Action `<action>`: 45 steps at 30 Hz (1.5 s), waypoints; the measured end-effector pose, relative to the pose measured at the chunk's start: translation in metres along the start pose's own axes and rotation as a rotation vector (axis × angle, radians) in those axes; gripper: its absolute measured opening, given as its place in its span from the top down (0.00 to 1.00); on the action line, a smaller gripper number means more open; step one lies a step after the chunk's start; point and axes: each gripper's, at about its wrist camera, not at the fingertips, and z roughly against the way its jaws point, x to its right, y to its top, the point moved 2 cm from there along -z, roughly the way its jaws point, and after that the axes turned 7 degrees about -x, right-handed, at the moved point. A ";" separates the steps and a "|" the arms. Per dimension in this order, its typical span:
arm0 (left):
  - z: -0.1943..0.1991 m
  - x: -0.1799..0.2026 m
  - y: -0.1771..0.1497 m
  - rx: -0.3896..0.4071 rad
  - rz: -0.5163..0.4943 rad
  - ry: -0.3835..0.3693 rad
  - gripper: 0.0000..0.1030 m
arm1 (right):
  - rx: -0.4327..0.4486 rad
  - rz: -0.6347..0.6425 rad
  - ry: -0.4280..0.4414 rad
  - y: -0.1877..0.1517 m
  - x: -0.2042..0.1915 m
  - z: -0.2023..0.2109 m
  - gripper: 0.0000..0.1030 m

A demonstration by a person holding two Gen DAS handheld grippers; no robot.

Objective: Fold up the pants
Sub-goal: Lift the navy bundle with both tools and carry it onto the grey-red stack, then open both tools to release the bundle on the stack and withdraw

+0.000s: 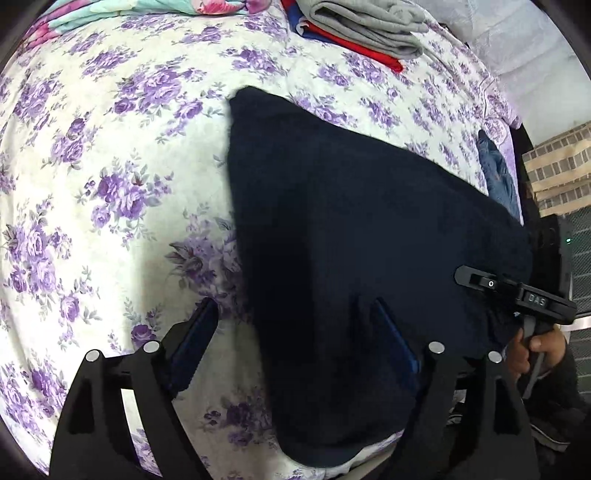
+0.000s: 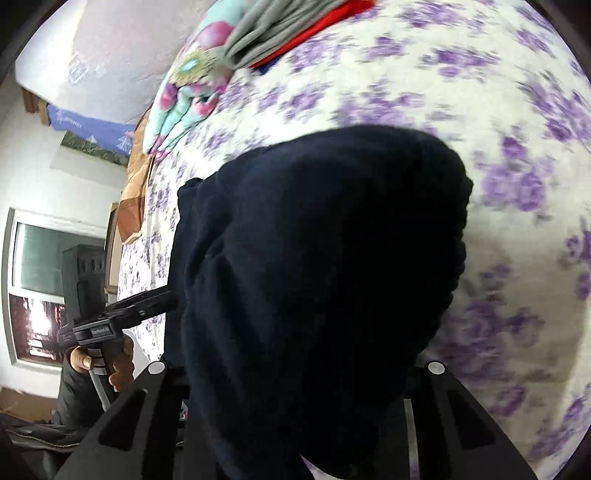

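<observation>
Both two-finger grippers work the dark navy fleece pants [image 1: 351,240] spread on the purple-flowered bedsheet [image 1: 110,166]: the left gripper [image 1: 295,332] stands apart, the right gripper [image 2: 295,398] is buried in cloth (grip unreadable), so the fold could slump.

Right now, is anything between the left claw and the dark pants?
Nothing visible: the left claw is open, and the dark pants already lie against its right-hand finger on the floral bedspread.

The dark pants [image 2: 317,280] drape over my right gripper [image 2: 295,373], hiding its fingertips, the floral bedsheet [image 2: 517,184] is smeared by blur, and the grey folded clothes [image 1: 365,26] run off the top edge.
</observation>
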 end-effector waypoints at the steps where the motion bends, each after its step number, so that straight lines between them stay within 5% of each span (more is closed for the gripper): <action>1: 0.001 -0.001 0.001 -0.002 0.010 -0.009 0.20 | -0.003 -0.002 0.004 0.000 0.005 0.004 0.71; 5: -0.004 0.008 0.001 -0.013 -0.002 -0.073 0.20 | -0.036 -0.022 0.010 -0.001 0.022 0.002 0.71; 12: -0.042 0.040 0.016 -0.068 -0.073 0.022 0.21 | -0.055 -0.036 0.039 0.002 0.036 -0.007 0.69; 14: -0.047 0.045 0.021 -0.072 -0.083 0.046 0.32 | -0.058 -0.029 0.031 0.003 0.034 -0.008 0.68; 16: -0.050 0.052 0.022 -0.095 -0.101 0.057 0.68 | -0.059 -0.011 -0.007 0.002 0.026 -0.006 0.68; 17: -0.045 0.060 0.023 -0.095 -0.109 0.080 0.76 | -0.056 0.007 -0.021 0.002 0.020 -0.003 0.69; 21: -0.016 0.101 0.028 -0.031 -0.249 0.169 0.81 | -0.005 0.149 0.011 0.008 -0.024 0.032 0.70; 27: 0.054 0.137 0.094 0.162 -0.302 0.167 0.81 | 0.169 0.349 -0.037 0.074 -0.081 0.104 0.70; 34: 0.119 0.182 0.263 0.422 -0.302 0.184 0.81 | 0.390 0.486 -0.174 0.227 -0.136 0.164 0.69; 38: 0.085 0.160 0.353 0.390 -0.185 0.215 0.80 | 0.356 0.402 -0.272 0.323 -0.120 0.128 0.52; 39: 0.062 0.146 0.372 0.355 -0.140 0.251 0.72 | 0.345 0.358 -0.314 0.338 -0.107 0.116 0.47; 41: 0.012 0.118 0.396 0.263 -0.048 0.389 0.44 | 0.281 0.253 -0.514 0.367 -0.071 0.079 0.17; 42: -0.011 0.103 0.400 0.223 -0.021 0.459 0.34 | 0.260 0.206 -0.586 0.373 -0.055 0.067 0.14; 45: -0.025 0.105 0.399 0.311 -0.074 0.487 0.29 | 0.301 0.153 -0.490 0.371 -0.036 0.061 0.11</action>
